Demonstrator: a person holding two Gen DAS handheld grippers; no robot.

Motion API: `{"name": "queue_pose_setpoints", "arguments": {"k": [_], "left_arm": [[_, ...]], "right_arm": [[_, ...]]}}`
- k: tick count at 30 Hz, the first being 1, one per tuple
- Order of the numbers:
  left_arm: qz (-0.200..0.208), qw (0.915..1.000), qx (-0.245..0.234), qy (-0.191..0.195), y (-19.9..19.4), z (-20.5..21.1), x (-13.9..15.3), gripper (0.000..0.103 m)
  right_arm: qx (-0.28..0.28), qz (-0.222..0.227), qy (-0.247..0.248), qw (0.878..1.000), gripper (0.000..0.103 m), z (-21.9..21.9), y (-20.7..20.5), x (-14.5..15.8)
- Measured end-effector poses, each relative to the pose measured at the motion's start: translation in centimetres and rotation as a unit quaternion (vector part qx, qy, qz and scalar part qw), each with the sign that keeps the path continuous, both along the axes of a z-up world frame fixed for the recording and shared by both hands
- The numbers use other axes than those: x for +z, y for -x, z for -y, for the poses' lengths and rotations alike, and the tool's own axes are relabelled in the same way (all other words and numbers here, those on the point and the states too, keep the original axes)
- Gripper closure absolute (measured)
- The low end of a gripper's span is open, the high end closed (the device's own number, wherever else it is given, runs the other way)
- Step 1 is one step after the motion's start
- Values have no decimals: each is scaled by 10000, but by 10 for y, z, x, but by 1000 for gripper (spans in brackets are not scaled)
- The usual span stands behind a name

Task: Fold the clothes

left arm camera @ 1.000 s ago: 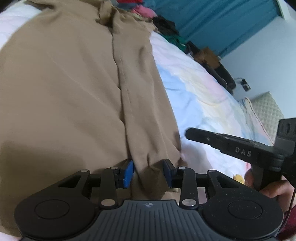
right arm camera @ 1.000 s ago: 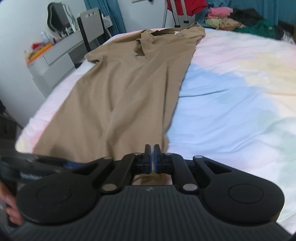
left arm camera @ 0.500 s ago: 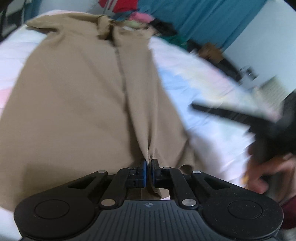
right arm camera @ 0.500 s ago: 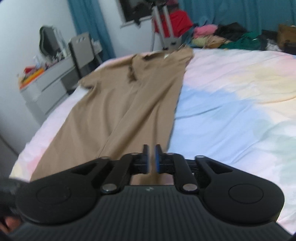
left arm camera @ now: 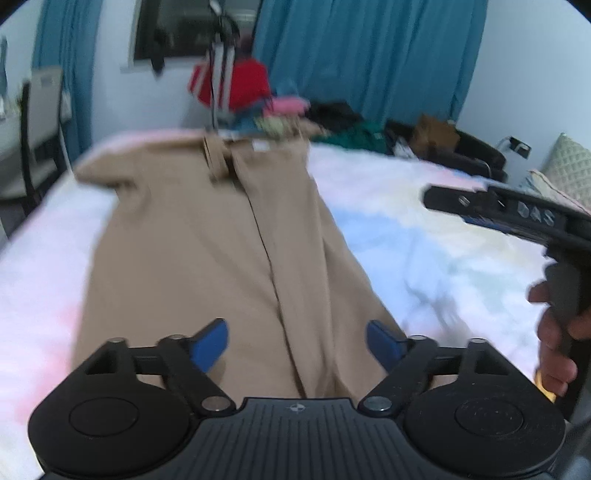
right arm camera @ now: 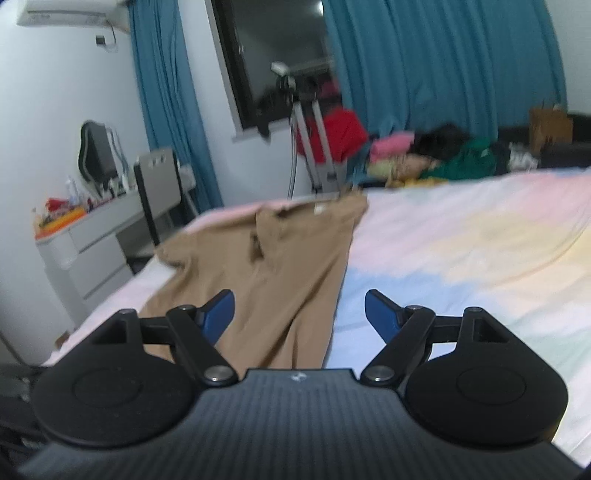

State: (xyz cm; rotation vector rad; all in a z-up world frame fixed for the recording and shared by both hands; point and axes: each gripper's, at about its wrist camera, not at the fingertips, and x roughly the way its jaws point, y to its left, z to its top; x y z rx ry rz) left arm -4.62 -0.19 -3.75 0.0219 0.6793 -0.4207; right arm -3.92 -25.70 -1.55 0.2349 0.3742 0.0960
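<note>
Shirt (left arm camera: 207, 251): tan, flat on the bed (left arm camera: 424, 236).
Left gripper (left arm camera: 297, 341): jaws opening, fingers spread, nothing pinched.
Right gripper (right arm camera: 299, 314): same.

- Pale walls (right arm camera: 55, 122) are enclosing the room; teal curtains (right arm camera: 443, 62) are flanking a dark window (right arm camera: 273, 48).
- An air conditioner (right arm camera: 70, 13) is hanging high at far left.
- A grey desk (right arm camera: 92, 243) and chair (right arm camera: 159, 184) are standing at left.
- A tripod (right arm camera: 314, 147) is standing beyond the bed (right arm camera: 480, 236).
</note>
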Motion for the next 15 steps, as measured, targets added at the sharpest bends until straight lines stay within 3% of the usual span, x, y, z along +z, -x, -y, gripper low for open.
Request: {"name": "queue_pose_setpoints", "arguments": {"k": [4,9,15], "left_arm": [[311,9991,260,87,-13,-8,30,3],[751,9960,471,124,-36,-9,61,0],[765,9951,612,153,-56,-19,59,0]], "right_arm": [[-171,315,-15,9994,24,6,7,9],[-257,319,-63,9991,24,12,5,6],[-168,195,113,9996,24,3,-2,-5]]}}
